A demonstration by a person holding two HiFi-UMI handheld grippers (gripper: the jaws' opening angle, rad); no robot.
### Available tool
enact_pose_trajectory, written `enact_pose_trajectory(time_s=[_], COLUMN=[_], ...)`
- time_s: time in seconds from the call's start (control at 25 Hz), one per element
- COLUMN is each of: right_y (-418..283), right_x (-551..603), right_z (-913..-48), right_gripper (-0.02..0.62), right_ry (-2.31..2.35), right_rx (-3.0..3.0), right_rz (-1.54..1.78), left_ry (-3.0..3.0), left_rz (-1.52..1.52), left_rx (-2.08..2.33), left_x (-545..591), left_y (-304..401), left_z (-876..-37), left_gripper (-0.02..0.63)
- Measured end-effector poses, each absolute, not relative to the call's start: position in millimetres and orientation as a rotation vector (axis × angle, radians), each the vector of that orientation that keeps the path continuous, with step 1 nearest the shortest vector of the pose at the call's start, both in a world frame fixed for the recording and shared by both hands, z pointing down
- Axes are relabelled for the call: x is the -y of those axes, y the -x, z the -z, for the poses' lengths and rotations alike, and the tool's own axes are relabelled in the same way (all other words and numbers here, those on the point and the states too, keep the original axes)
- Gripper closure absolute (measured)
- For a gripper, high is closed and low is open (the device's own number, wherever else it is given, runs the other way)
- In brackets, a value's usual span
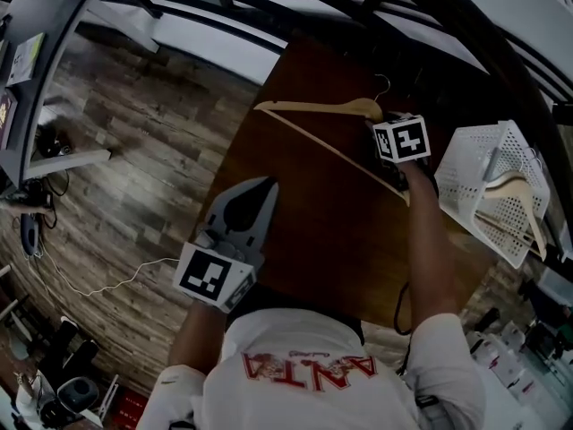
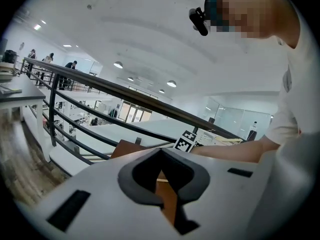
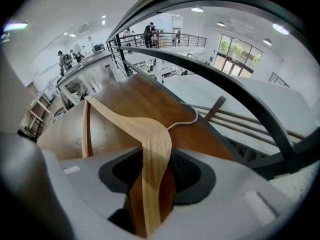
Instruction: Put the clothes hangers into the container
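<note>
Left gripper (image 2: 161, 156): near, shut, empty. Right gripper (image 3: 160, 171) (nearer the hanger (image 3: 150, 134)): jaws wide, astride its arm, lengthwise; container (image 1: 474, 150) lies right.

Near half: the dark tabletop (image 1: 313, 240) is bare wood from its near edge up to the hanger.
Far edge: a wooden hanger (image 1: 313, 107) lies flat there, one arm slanting toward the right edge.
Beyond far edge: a black railing (image 3: 240, 91) bars that side.
Right edge: a white perforated container (image 1: 483, 182) sits just beside it, its mouth apparently partly filled by hangers.
Right side: the right gripper (image 3: 156, 156) straddles the slanting arm, a little slack on either side.
Near left corner: the left gripper (image 1: 258, 188) hangs over it, jaws together.
</note>
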State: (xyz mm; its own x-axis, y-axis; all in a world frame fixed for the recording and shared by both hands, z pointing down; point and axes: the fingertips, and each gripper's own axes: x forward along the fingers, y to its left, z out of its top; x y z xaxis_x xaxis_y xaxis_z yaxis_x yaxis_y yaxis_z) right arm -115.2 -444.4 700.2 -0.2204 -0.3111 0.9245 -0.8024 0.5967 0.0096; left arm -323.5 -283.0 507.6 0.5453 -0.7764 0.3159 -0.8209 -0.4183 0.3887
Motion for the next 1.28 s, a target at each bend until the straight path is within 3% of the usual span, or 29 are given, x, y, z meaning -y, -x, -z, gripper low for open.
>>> enact_pose_trajectory(time_s=[0.36,0.64,0.88,1.28], right_y=[108,136,130,37], right_x=[427,393,347,264], right_z=[-686,-611,-523,-418], right_gripper=[0.430,0.428,0.428,0.428], right_ry=[-1.059,-1.176,-1.258,-1.465], right_rx=[1.824,1.918,1.992,2.027], right_rz=[-0.457,-0.367,-0.318,-0.230], left_ry=[-2.311,-2.356,-2.485,-2.647], left_rz=[-0.096,-0.047,0.010,0.068], left_rx=[1.304,1.386,1.372,1.265], left_x=[273,279,263,219], left_y=[306,331,308,234], left_z=[-499,-460,-411,-345], left_gripper=[0.598,0.598,0.598,0.598])
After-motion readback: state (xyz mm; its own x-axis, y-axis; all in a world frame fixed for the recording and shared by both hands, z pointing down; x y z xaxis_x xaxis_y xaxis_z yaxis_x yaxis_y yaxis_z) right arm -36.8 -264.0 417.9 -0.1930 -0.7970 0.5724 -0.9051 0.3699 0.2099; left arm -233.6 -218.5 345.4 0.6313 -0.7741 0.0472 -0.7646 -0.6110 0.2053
